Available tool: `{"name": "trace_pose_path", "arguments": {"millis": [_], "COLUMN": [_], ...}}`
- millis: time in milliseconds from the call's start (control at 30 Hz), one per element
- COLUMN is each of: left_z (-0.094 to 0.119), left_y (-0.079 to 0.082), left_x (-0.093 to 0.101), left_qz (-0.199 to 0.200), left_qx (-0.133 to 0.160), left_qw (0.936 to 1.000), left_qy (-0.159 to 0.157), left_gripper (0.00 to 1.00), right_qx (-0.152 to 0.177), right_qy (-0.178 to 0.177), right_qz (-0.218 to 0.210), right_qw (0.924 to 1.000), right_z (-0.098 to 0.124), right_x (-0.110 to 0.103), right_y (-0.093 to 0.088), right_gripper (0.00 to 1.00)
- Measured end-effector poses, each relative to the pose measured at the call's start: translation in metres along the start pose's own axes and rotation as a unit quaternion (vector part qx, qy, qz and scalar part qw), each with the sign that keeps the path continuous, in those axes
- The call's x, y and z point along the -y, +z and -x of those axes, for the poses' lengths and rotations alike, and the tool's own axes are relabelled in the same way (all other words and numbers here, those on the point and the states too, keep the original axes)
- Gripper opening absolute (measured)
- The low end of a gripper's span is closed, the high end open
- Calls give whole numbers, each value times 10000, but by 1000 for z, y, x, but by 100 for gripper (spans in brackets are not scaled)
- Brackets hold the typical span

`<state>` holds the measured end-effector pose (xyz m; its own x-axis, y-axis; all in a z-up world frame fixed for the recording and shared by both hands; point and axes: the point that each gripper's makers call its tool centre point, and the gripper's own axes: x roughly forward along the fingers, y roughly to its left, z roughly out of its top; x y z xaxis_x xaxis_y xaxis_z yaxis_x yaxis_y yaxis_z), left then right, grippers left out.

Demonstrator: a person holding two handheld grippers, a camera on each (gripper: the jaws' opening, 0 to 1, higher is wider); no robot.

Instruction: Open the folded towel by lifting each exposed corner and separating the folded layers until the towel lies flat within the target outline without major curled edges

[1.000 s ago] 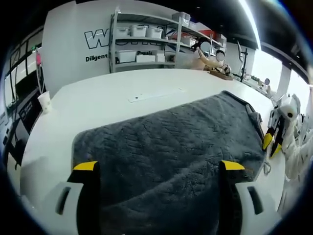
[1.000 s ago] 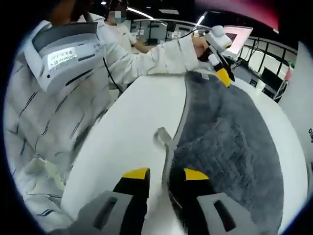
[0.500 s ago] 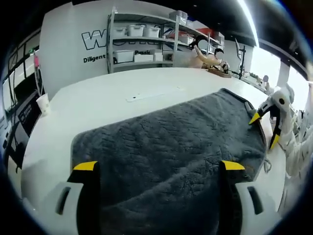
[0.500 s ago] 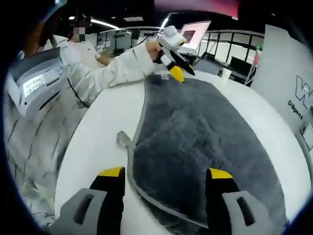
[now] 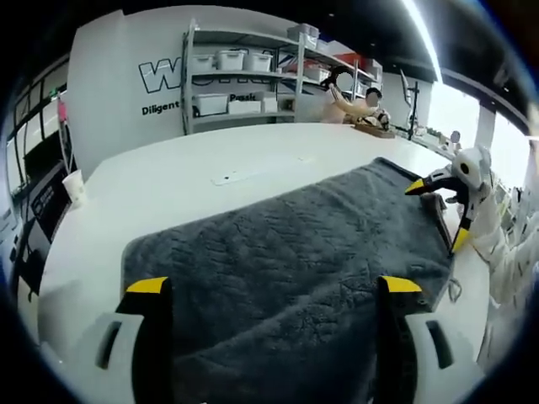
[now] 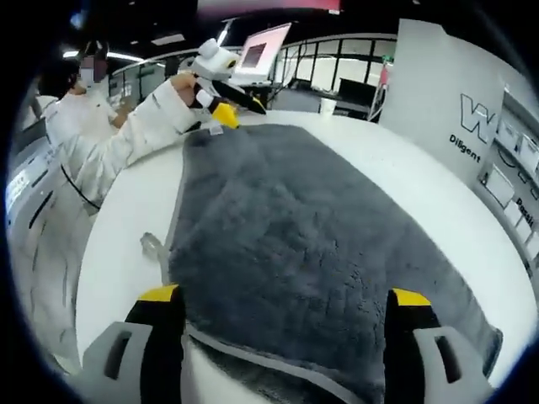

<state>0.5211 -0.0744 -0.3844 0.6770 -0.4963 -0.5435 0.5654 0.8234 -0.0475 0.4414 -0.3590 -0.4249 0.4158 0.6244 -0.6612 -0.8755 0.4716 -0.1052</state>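
**Q.** Where does the gray towel [image 5: 286, 252] lie, and what are the two tools doing?

**A.** It is spread over the round white desk [image 5: 177, 172], one long edge toward the person. The left tool [image 5: 274, 290] has its yellow-tipped jaws spread wide over one end, pile showing between them, nothing gripped. The right tool [image 6: 285, 299] is just as wide open at the opposite end, straddling the gray border [image 6: 253, 353] and holding nothing. A small hanging loop [image 6: 152, 247] lies on the desk beside that corner.

**Q.** Is the towel fully opened?

**A.** It looks mostly flat; whether a folded layer remains underneath cannot be told. No target outline can be made out.

**Q.** How is the step best done?

**A.** Judging by the open jaws — a corner is about to be taken. Close on the border alone, top layer only, near the corner. Lift low and draw outward, away from the other tool, so the cloth tensions rather than bunches — then lay the edge down without curl.
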Motion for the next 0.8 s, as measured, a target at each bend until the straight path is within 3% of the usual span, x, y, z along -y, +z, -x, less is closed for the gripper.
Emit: {"name": "trace_pose_path", "arguments": {"millis": [367,567,800], "left_z": [6,26,50], "left_y": [1,-3,-18], "left_x": [35,74,98], "left_qz": [-122,-326,-563], "left_qx": [196,435,518], "left_qw": [9997,9984,9970], "left_qy": [-38,-144,-148], "left_gripper": [98,98,90], "right_qx": [127,240,398], "right_qy": [-99,-201,-250], "right_qz": [-48,-55,-207], "right_qw": [9999,9995,9987], "right_z": [-6,-1,2], "right_x": [-1,1,5], "right_y": [8,11,16], "right_gripper": [99,99,99]}}
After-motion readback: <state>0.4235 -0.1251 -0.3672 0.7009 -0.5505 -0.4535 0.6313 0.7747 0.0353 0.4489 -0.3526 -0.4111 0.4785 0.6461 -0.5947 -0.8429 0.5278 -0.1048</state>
